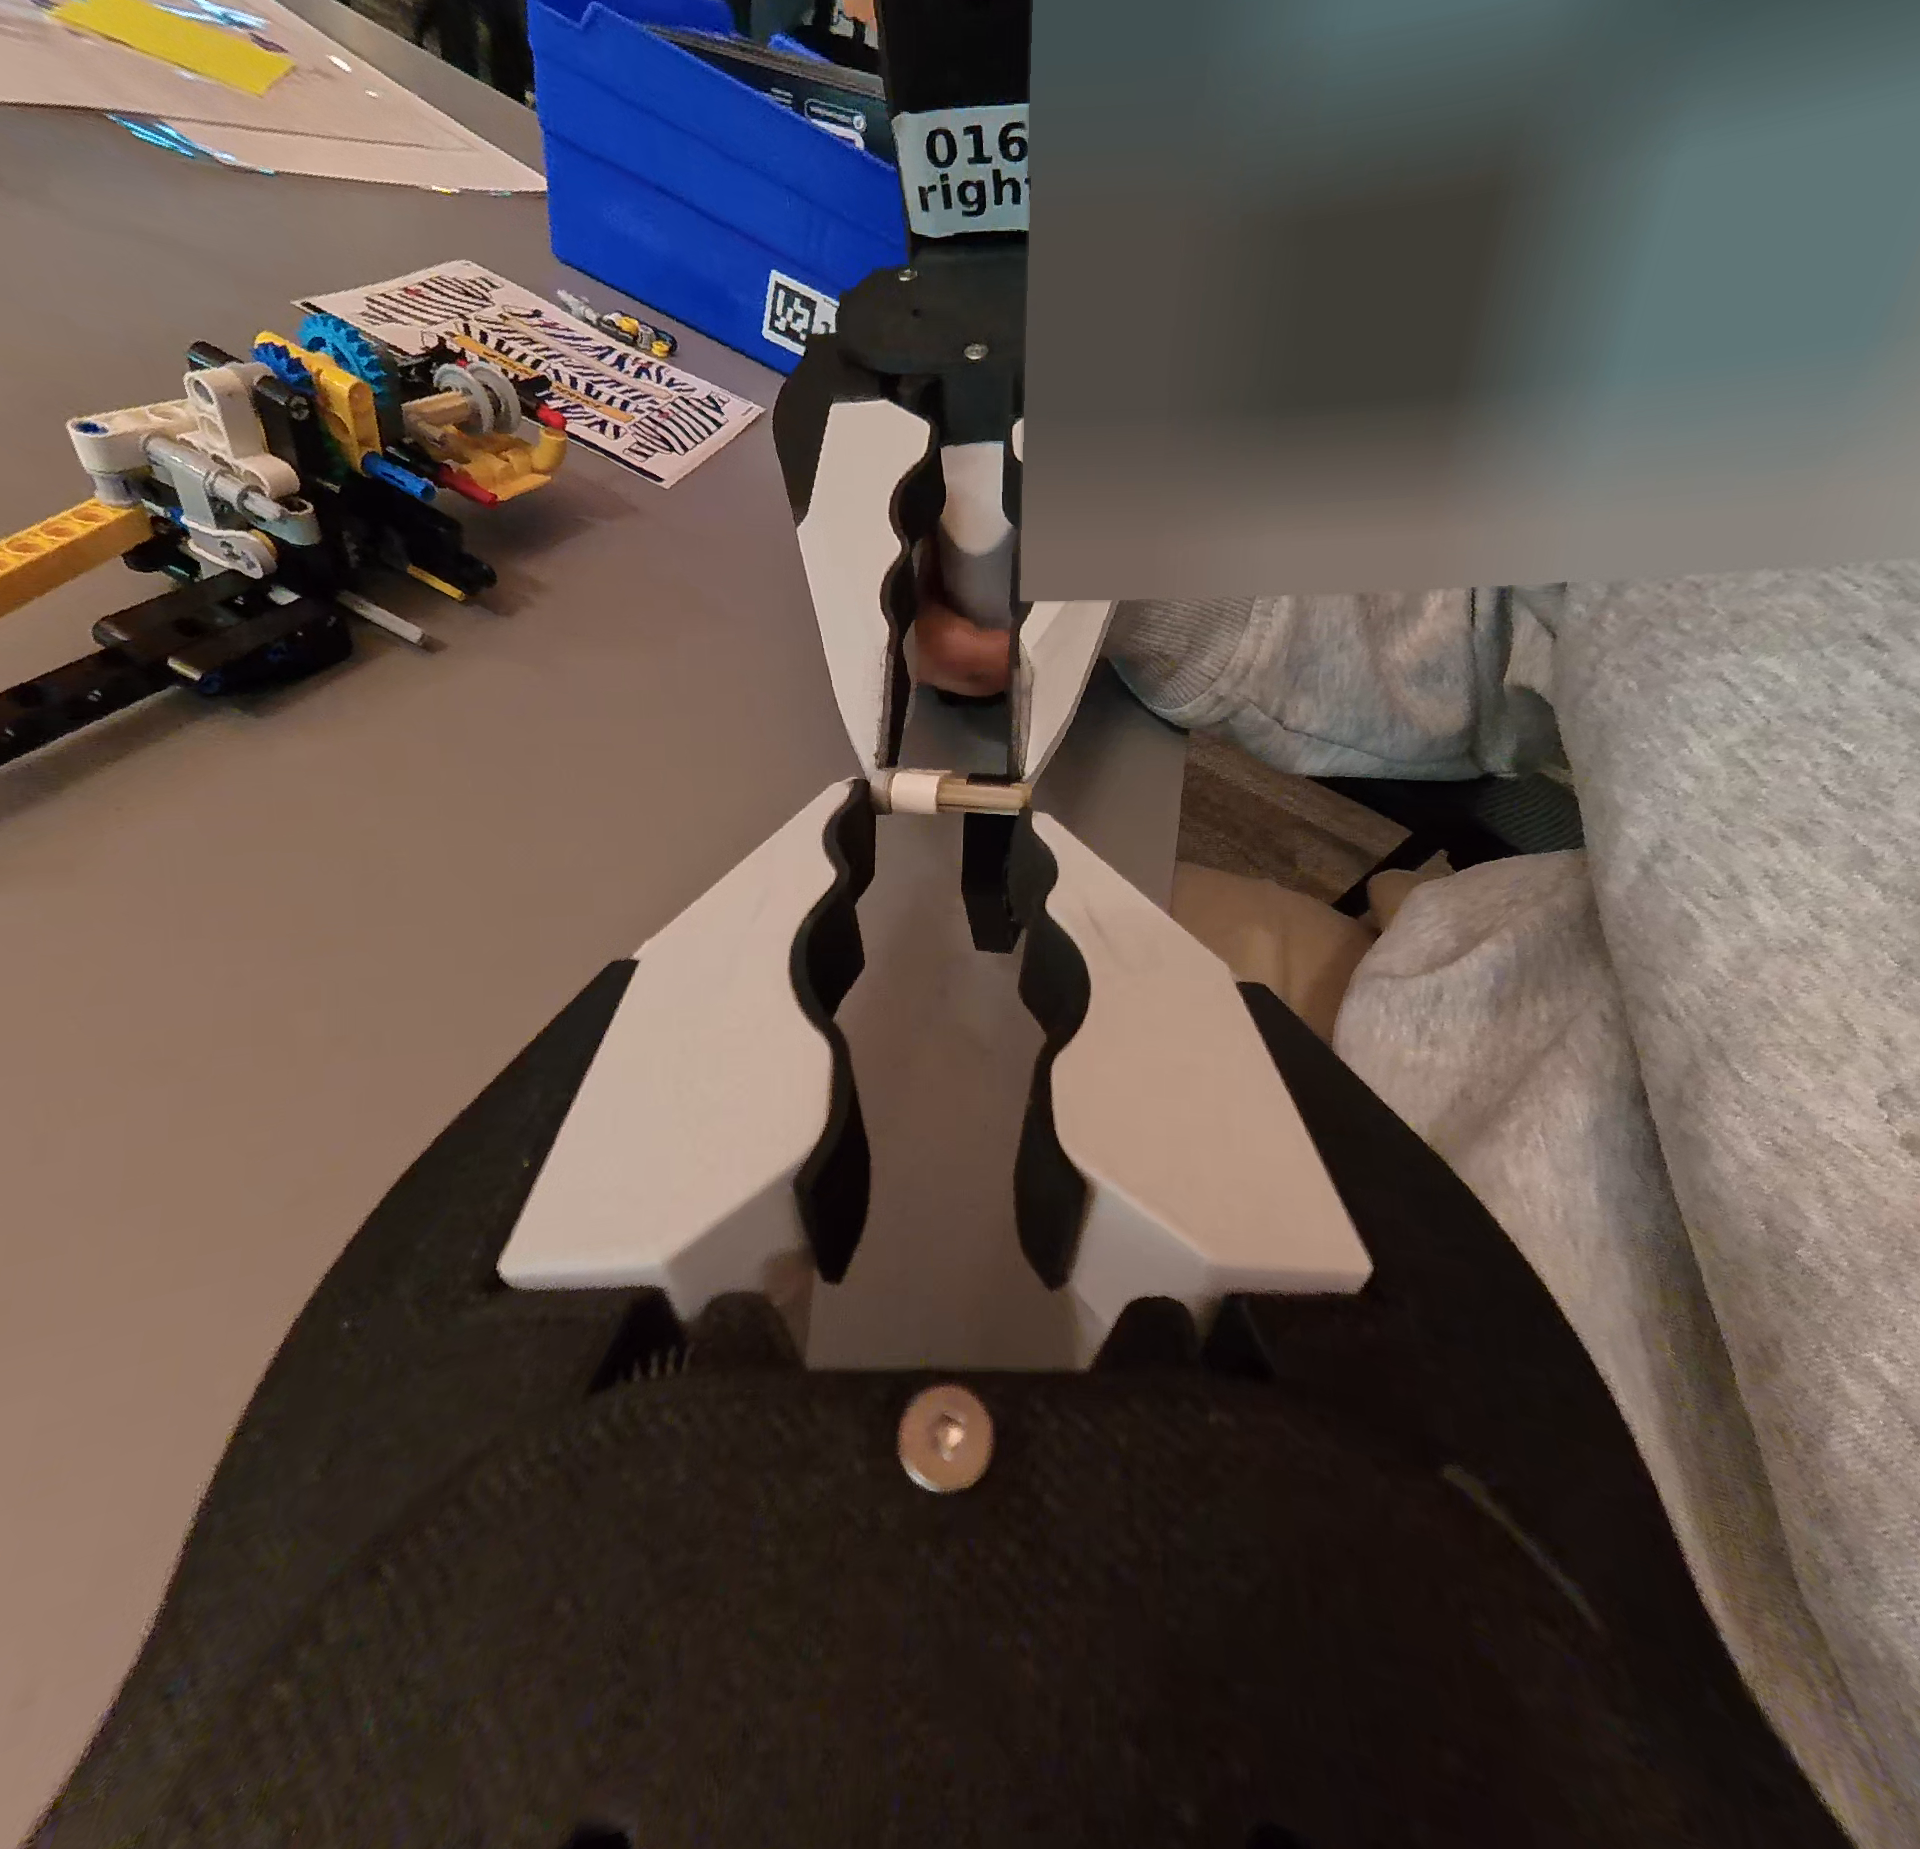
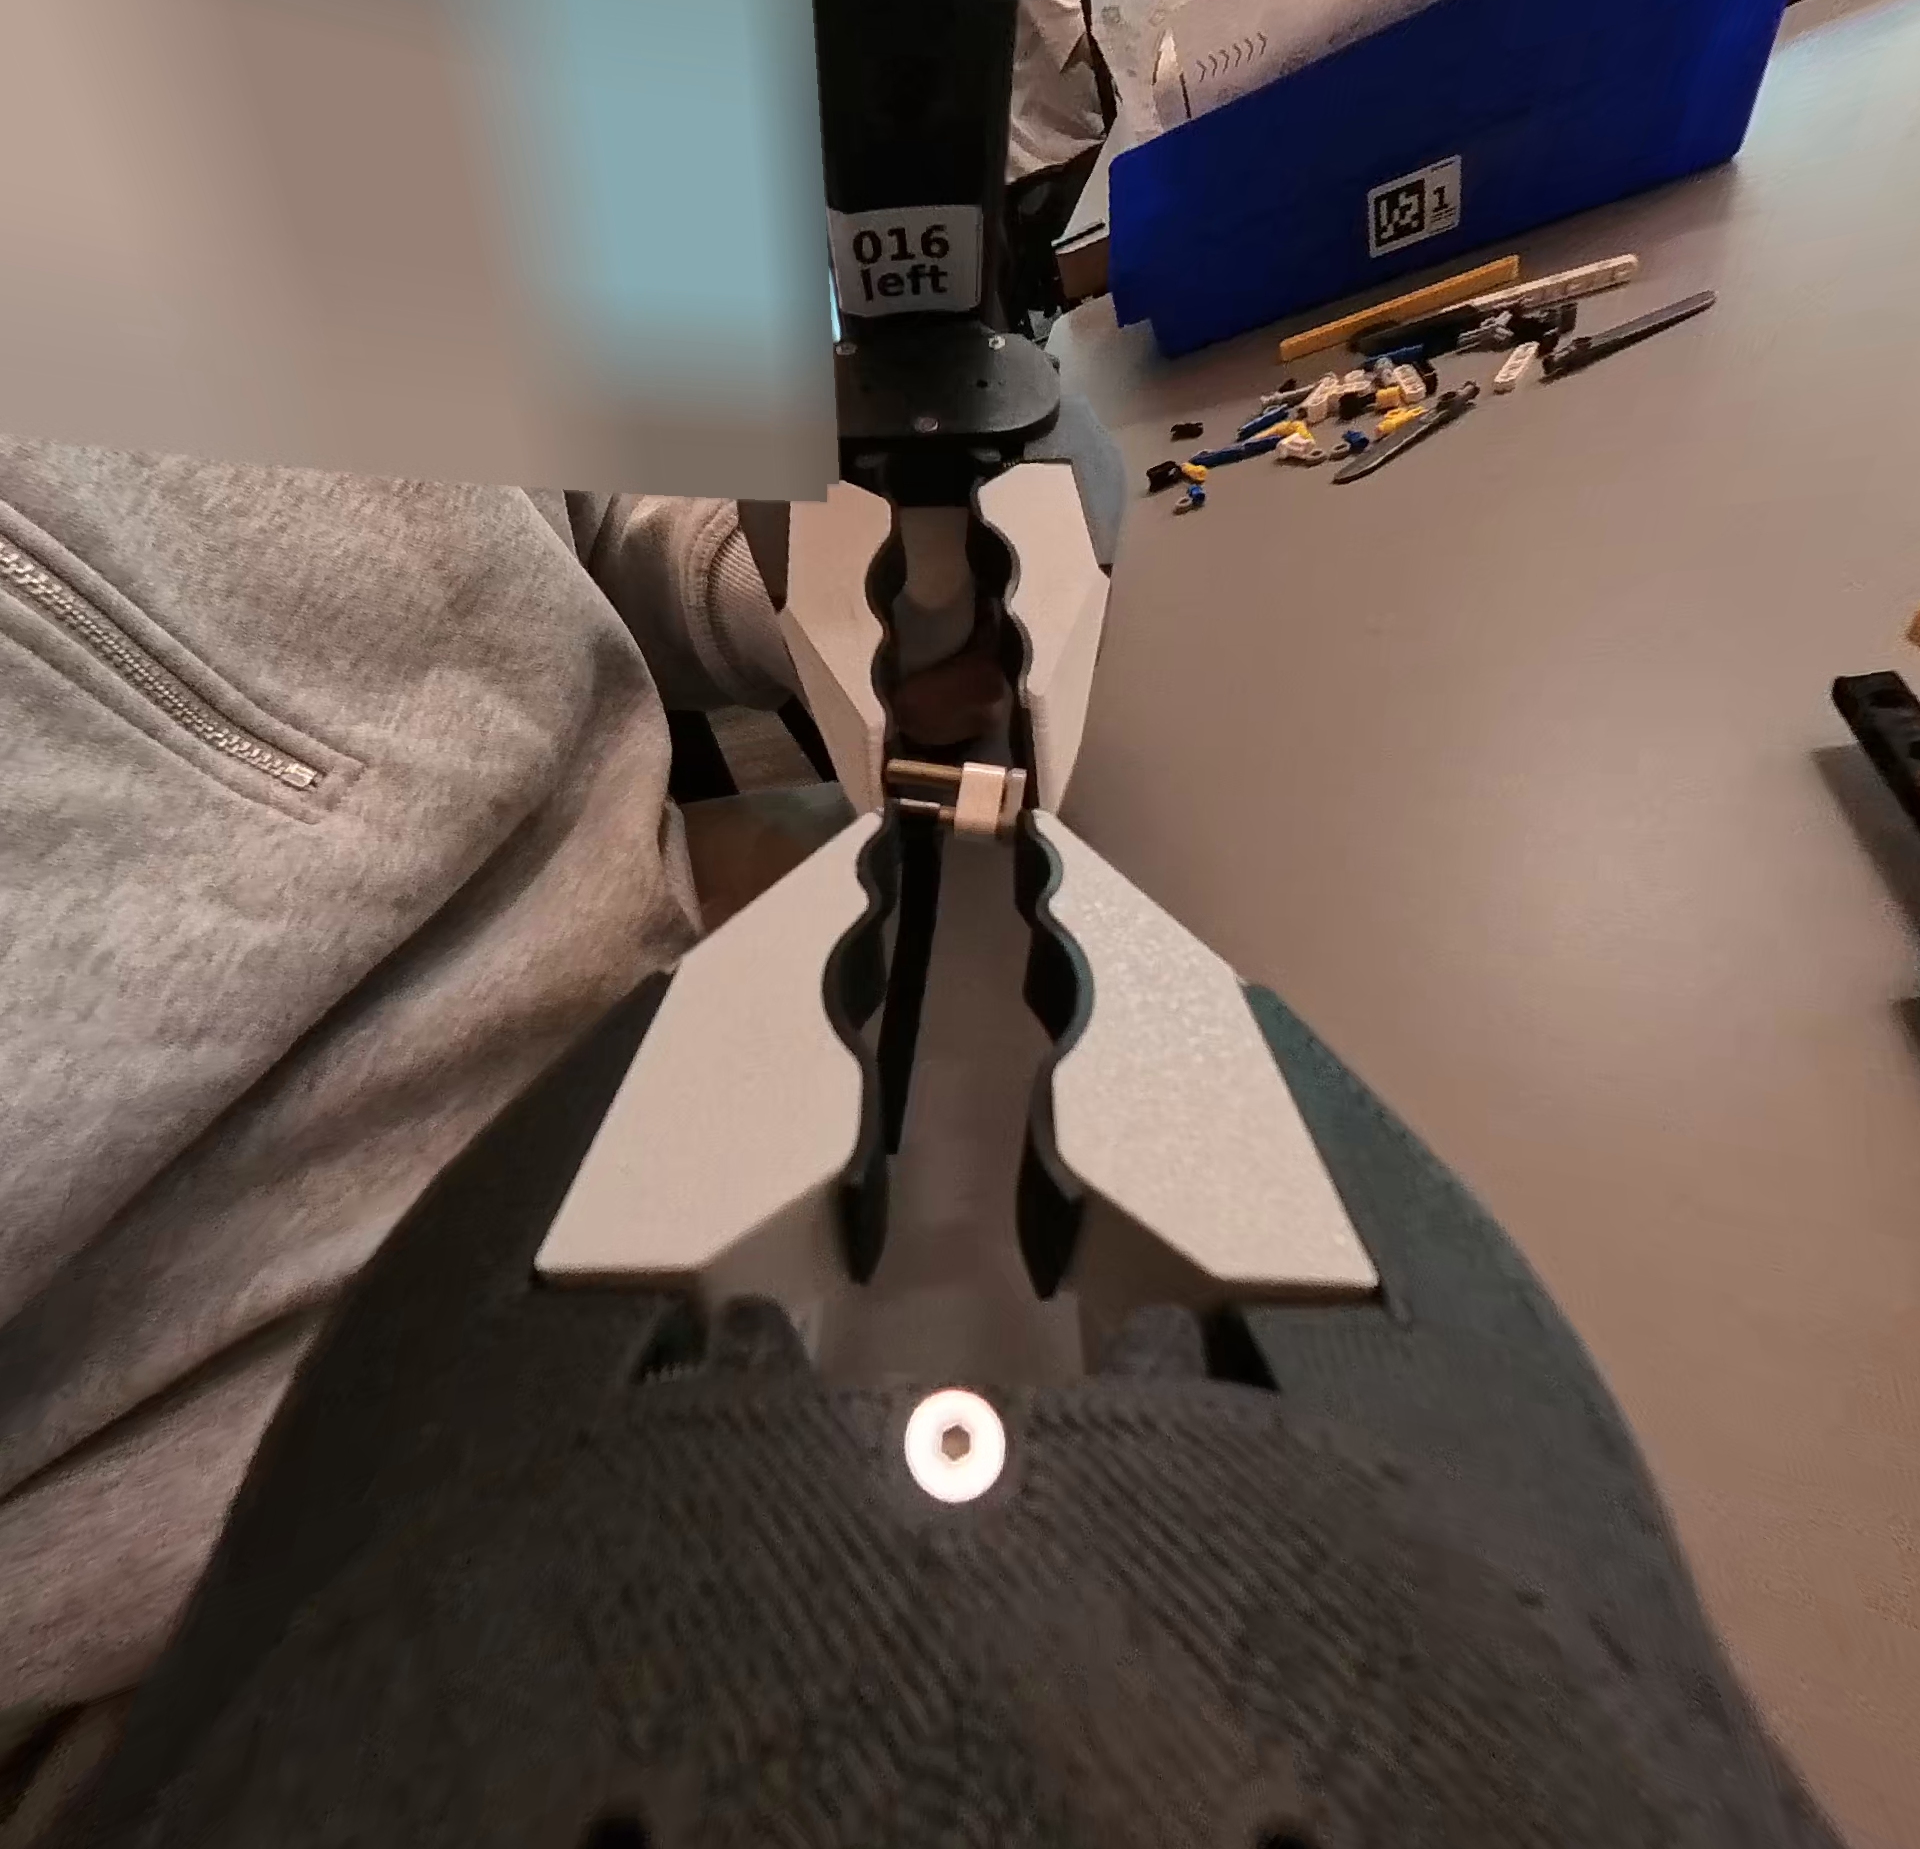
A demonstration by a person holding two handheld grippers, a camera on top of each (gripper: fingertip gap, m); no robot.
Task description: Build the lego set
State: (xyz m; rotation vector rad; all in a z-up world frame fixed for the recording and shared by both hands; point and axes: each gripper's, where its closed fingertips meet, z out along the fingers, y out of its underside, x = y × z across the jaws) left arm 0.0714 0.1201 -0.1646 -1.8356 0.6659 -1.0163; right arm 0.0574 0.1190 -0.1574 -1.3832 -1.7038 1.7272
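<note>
Both tools (image 1: 951, 797) (image 2: 954, 812) meet tip to tip, pinching one tan-and-white lego pin (image 1: 940, 793).

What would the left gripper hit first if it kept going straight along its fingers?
Almost at once, the small tan axle with a white bushing spanning its fingertips, and right behind that the tips of the right gripper, which faces it nose to nose. Whether the left gripper already clamps the piece is unclear.

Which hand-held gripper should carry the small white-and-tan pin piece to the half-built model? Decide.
Left, probably: the left hand-held gripper and right hand-held gripper both pinch the small white-and-tan pin piece, but the colourful half-built lego model lies on the left one's side.
</note>
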